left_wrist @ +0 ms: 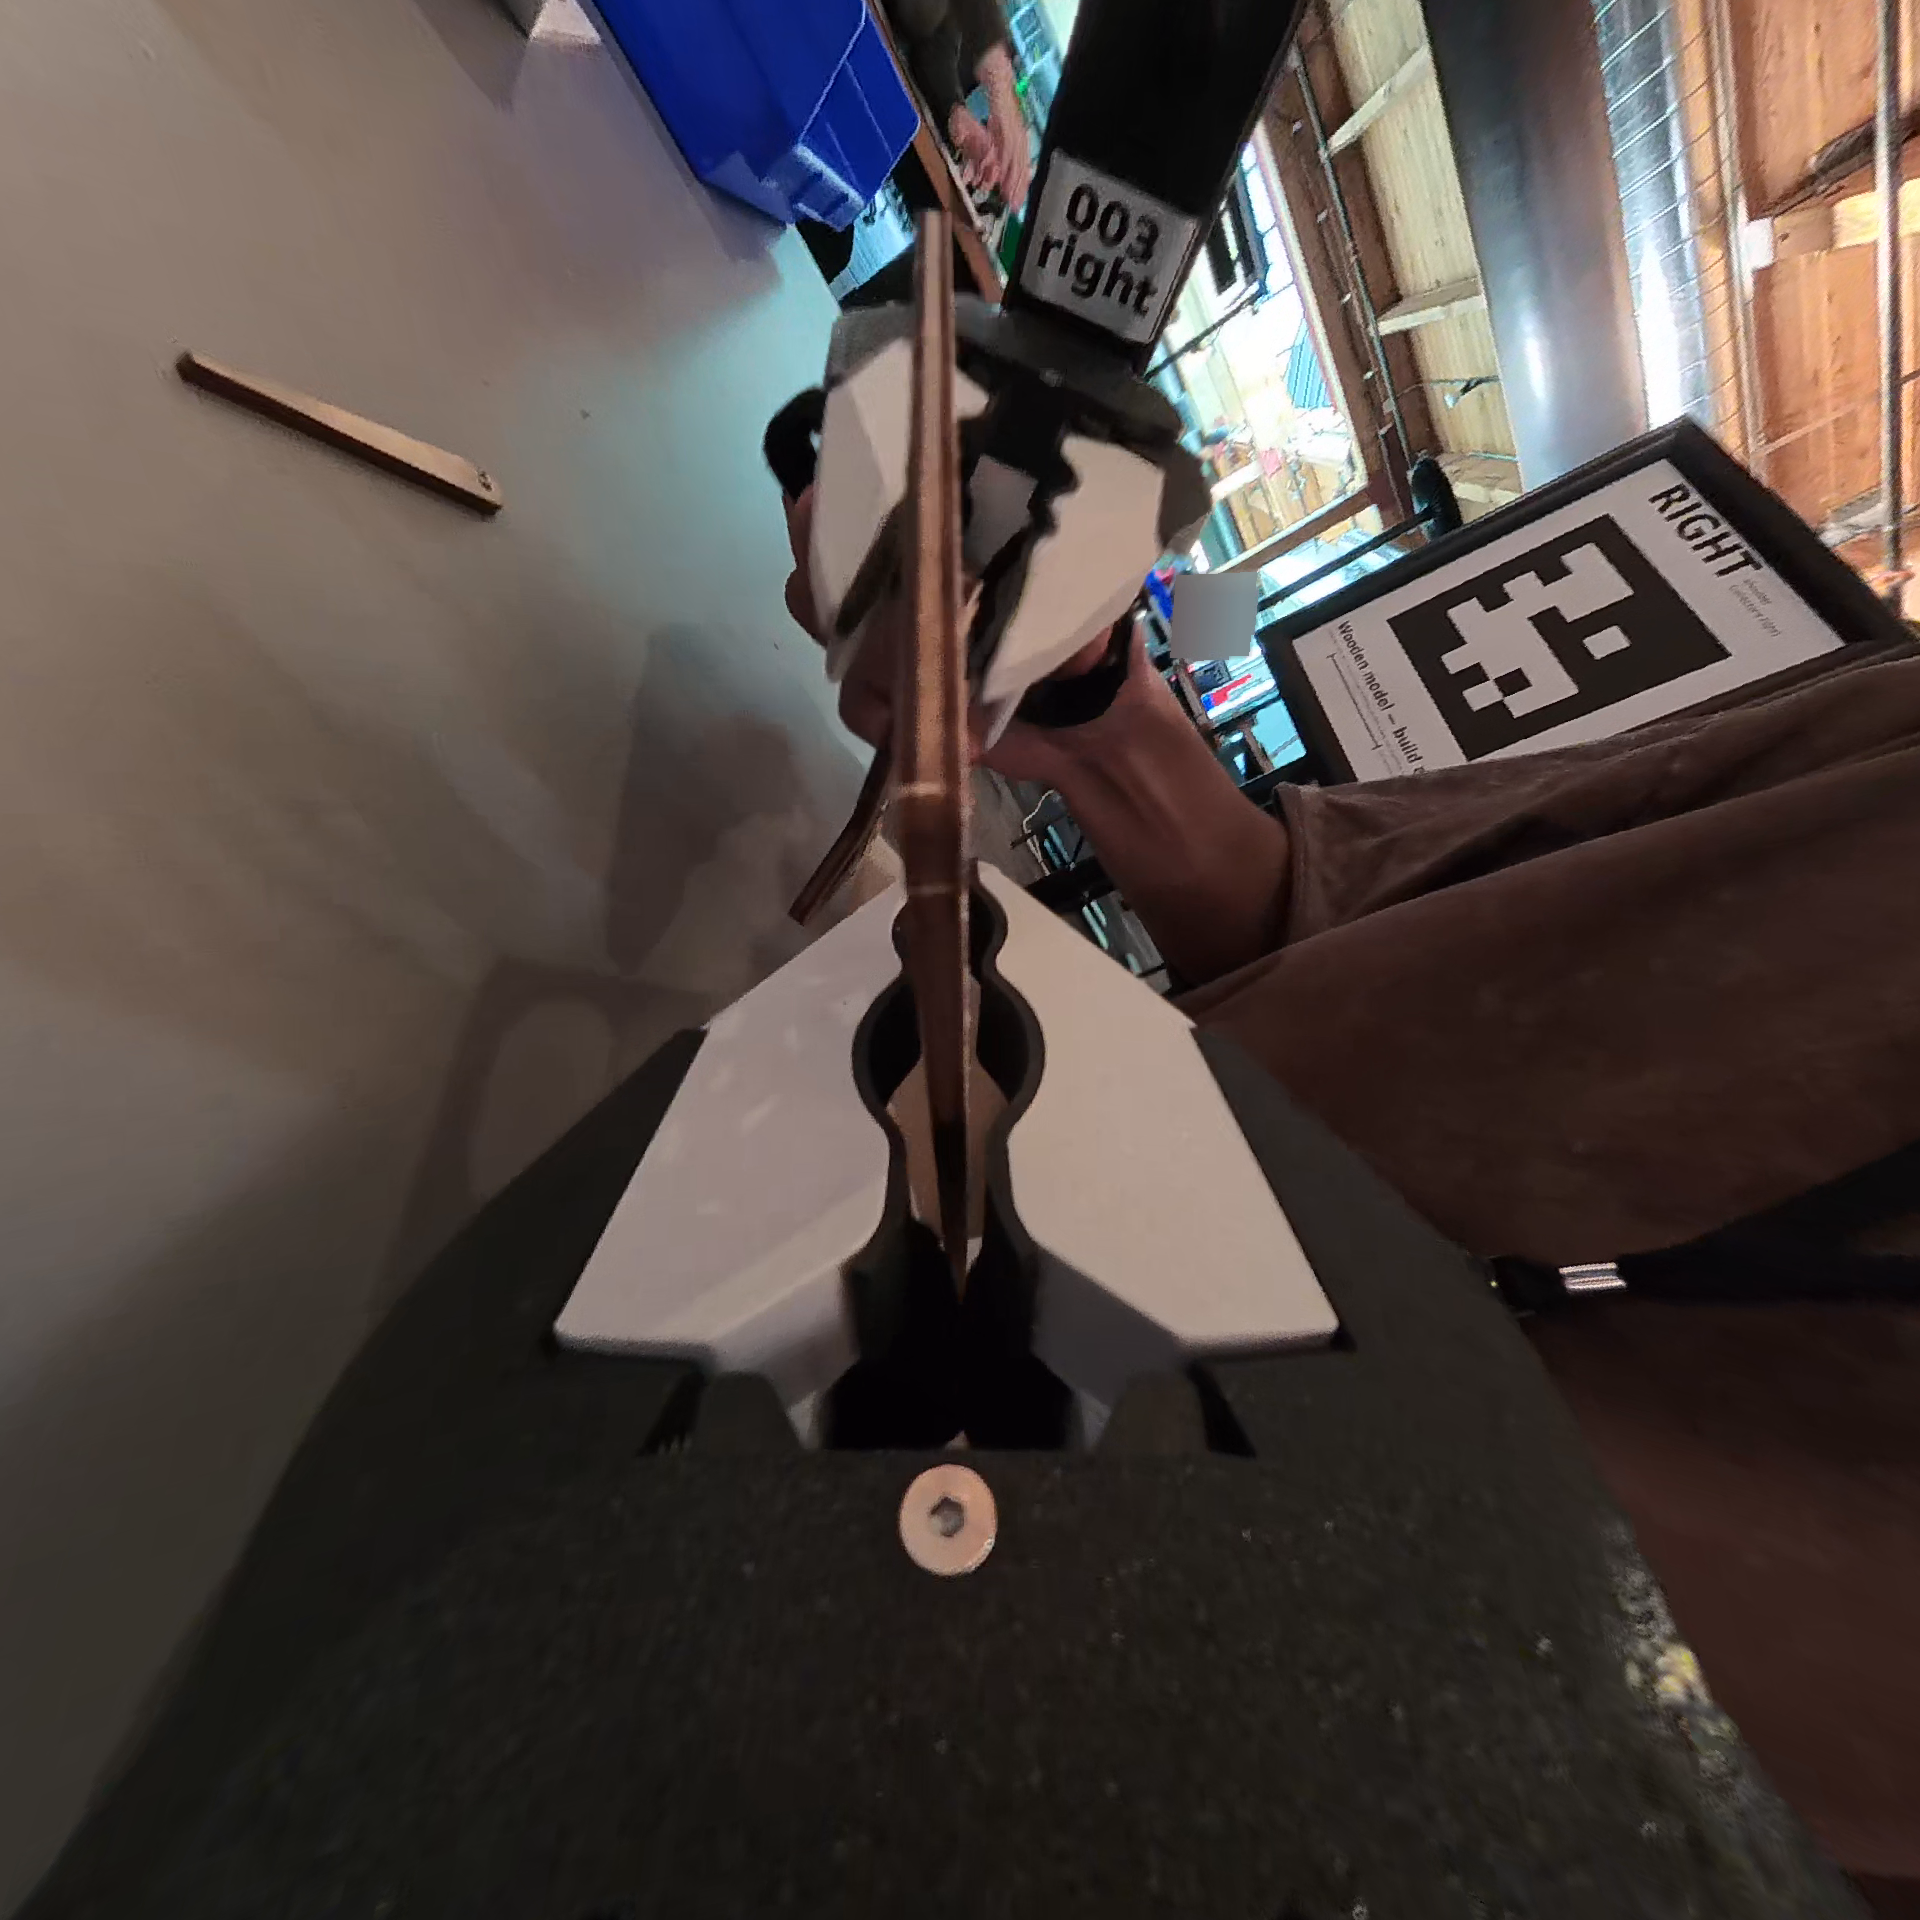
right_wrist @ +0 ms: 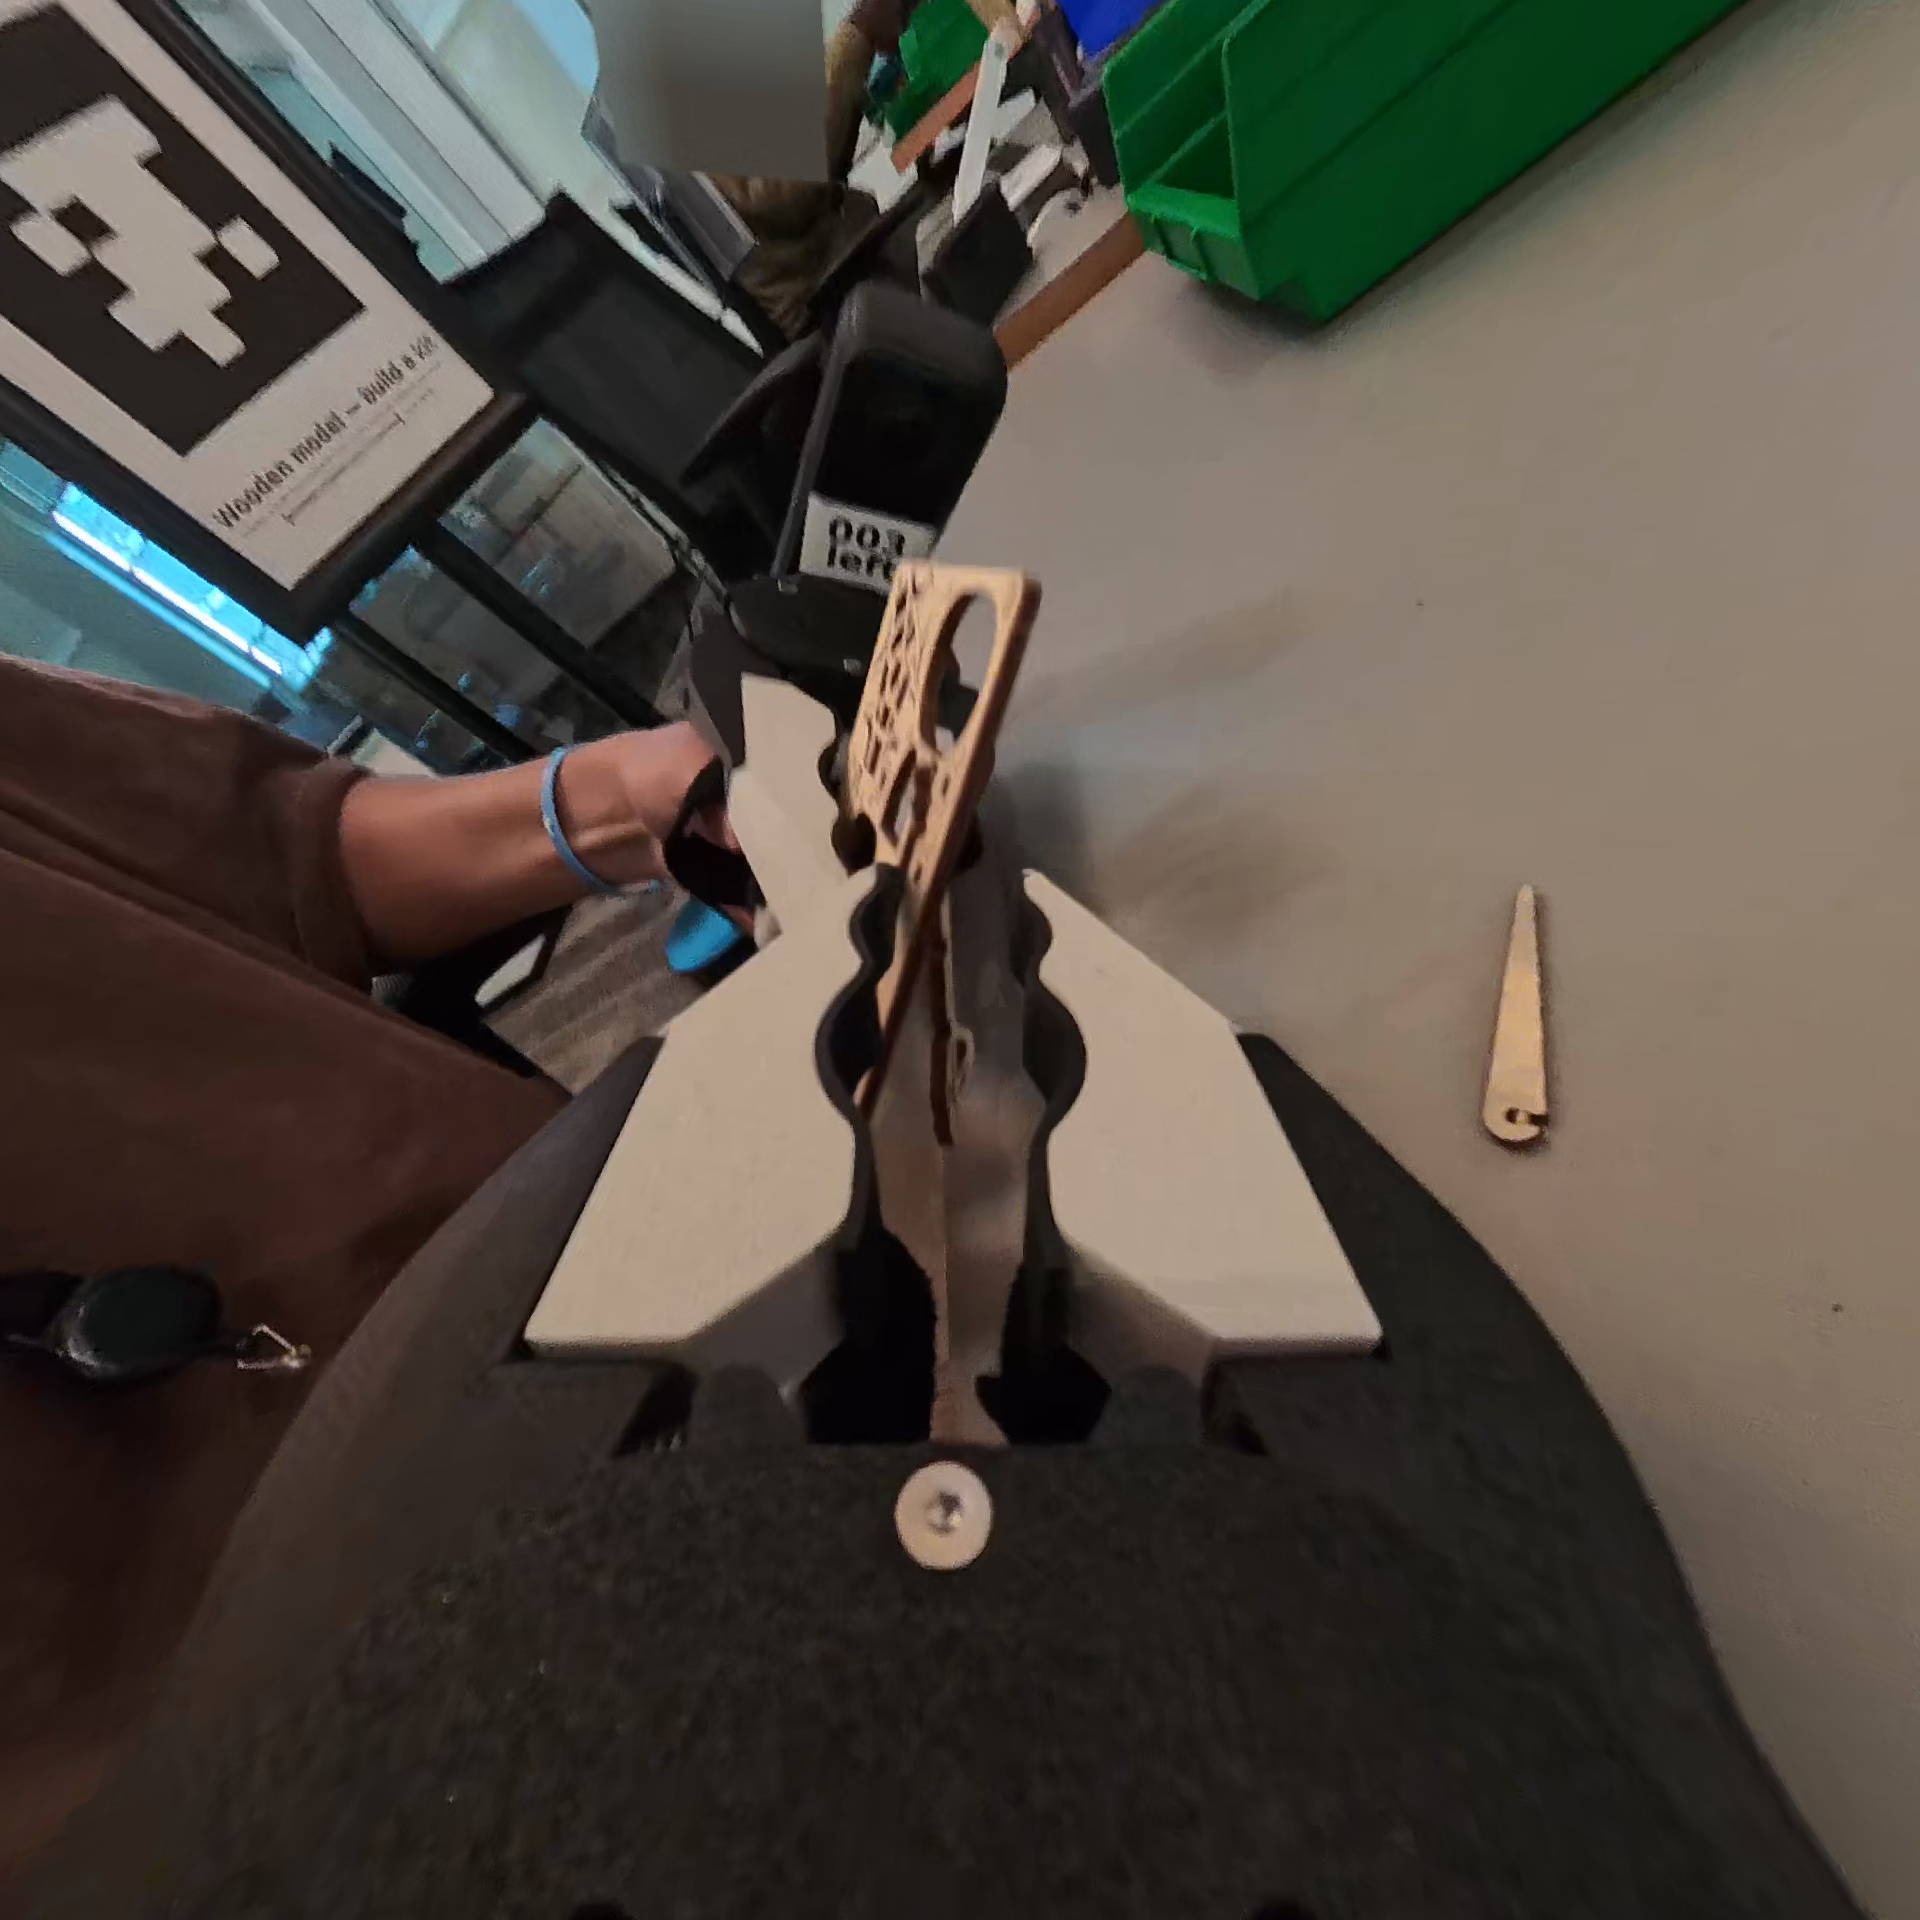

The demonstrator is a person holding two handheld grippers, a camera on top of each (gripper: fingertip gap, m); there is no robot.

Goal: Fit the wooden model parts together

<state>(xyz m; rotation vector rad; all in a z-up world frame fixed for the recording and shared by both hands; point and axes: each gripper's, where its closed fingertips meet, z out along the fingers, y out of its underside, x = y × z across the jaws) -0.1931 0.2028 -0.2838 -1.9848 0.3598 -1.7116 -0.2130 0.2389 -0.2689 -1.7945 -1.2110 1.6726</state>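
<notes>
My left gripper (left_wrist: 940, 904) is shut on a thin brown wooden plate (left_wrist: 935, 623), seen edge-on and running forward past the right gripper (left_wrist: 1013, 540). In the right wrist view the same plate shows as a lattice panel (right_wrist: 935, 717) with a round hole, standing in front of the left gripper (right_wrist: 831, 821). My right gripper (right_wrist: 945, 894) is shut on a pale wooden piece (right_wrist: 940, 1299) that lies deep between its fingers, and the panel's lower edge reaches in beside it. A second, darker wooden part (left_wrist: 831, 862) hangs off the plate's left side. Both grippers are held above the grey table (right_wrist: 1455, 623).
A loose tapered wooden strip (right_wrist: 1519, 1018) lies on the table to the right; it also shows in the left wrist view (left_wrist: 332, 431). Green bins (right_wrist: 1351, 135) and a blue bin (left_wrist: 769, 94) stand at the table's far edge. A framed sign (left_wrist: 1558, 613) stands nearby. Brown sleeves (right_wrist: 156, 987) are close. There is about 4 centimetres between the tips of the two grippers.
</notes>
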